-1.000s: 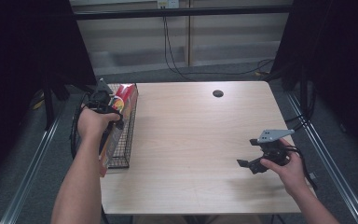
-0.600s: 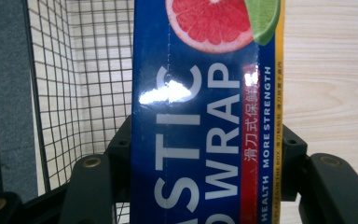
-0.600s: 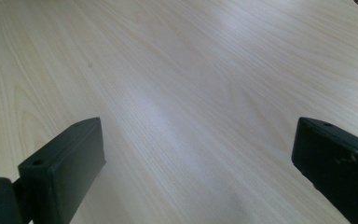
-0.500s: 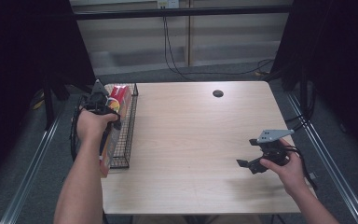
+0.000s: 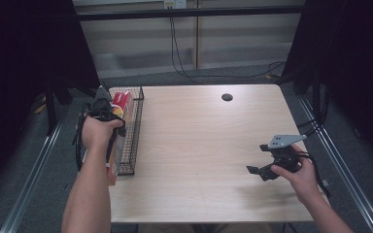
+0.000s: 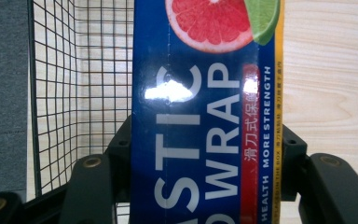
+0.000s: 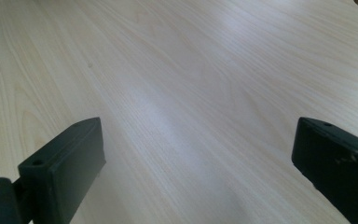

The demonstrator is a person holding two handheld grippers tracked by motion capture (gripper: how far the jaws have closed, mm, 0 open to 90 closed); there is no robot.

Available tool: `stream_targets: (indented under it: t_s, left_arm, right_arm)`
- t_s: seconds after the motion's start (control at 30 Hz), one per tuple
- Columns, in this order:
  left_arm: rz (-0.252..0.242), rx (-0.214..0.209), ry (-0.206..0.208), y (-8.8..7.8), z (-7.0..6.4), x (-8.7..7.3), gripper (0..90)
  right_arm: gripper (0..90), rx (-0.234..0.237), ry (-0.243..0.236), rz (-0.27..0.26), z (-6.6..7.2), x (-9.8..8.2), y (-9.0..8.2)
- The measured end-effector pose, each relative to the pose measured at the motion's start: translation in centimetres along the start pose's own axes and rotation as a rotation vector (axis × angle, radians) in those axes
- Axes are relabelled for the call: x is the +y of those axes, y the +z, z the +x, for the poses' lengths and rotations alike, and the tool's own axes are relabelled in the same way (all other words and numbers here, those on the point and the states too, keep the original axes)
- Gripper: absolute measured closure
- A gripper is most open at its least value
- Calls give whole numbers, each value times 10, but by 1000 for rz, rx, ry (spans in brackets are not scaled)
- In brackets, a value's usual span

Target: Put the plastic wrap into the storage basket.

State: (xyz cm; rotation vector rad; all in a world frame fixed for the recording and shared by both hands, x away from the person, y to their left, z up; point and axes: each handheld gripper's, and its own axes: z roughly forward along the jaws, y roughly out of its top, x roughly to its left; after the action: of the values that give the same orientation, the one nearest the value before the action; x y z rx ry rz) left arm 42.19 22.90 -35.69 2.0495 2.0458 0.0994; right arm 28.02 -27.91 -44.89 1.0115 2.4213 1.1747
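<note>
Wooden table (image 5: 199, 145), left hand-held gripper (image 6: 205, 177) clamping plastic wrap box (image 6: 205, 116) over wire basket (image 6: 79, 93), right hand-held gripper (image 7: 196, 172) open

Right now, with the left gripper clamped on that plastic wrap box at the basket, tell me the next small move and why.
Probably lower the plastic wrap box further into the wire basket, then open. The left gripper grips it over the basket; the right gripper sits open, away.

The high camera sits above my side and looks forward and down over the whole bench (image 5: 199, 141). My left gripper's (image 5: 103, 108) camera looks along its jaws, pressed close to the plastic wrap box (image 6: 205, 116) over the wire basket (image 6: 74, 93). My right gripper's (image 5: 264, 171) camera skims low and close across bare bench wood, which all three views share.
</note>
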Motion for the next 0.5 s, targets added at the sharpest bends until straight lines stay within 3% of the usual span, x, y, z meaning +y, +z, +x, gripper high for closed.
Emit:
stream_targets:
  t_s: [0.5]
  left_arm:
    - [10, 14, -26, 6, 1, 1, 424]
  right_arm:
    - [21, 2, -3, -1, 0, 0, 1]
